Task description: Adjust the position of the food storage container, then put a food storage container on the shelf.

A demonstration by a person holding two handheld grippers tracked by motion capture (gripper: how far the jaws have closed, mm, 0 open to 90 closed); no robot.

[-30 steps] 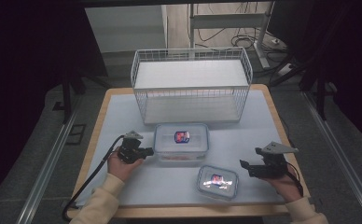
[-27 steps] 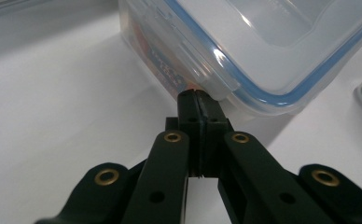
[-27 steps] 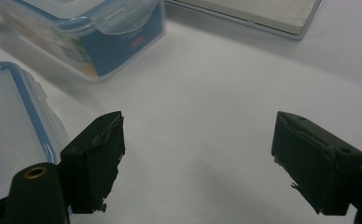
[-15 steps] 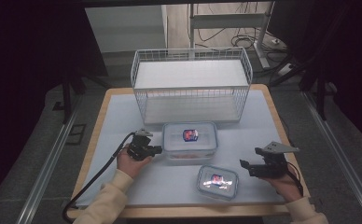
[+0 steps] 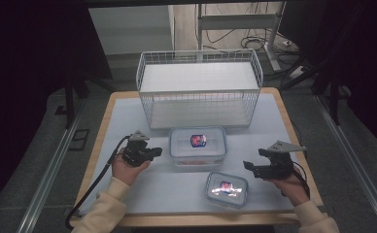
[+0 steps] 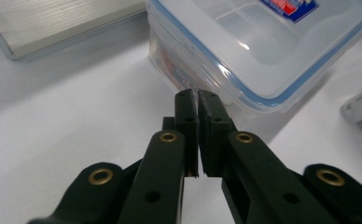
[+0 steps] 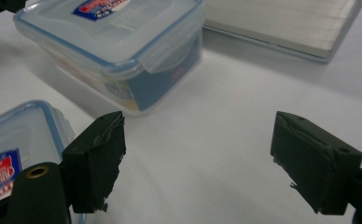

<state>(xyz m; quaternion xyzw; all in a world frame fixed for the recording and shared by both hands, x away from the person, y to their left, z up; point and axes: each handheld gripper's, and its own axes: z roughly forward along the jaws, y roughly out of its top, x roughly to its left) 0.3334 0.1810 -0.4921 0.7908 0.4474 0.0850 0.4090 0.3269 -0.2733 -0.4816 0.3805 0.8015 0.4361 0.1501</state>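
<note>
The left gripper (image 6: 197, 95), jaws closed on nothing, touches the large lidded container (image 5: 197, 145); the right gripper (image 7: 198, 158) gapes beside the small container (image 5: 226, 188).

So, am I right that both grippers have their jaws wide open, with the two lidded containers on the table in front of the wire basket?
Not quite: only the right gripper is wide open. The left gripper view shows the left gripper with its jaws shut, empty, beside the larger container. The smaller container and wire basket are as you say.
</note>
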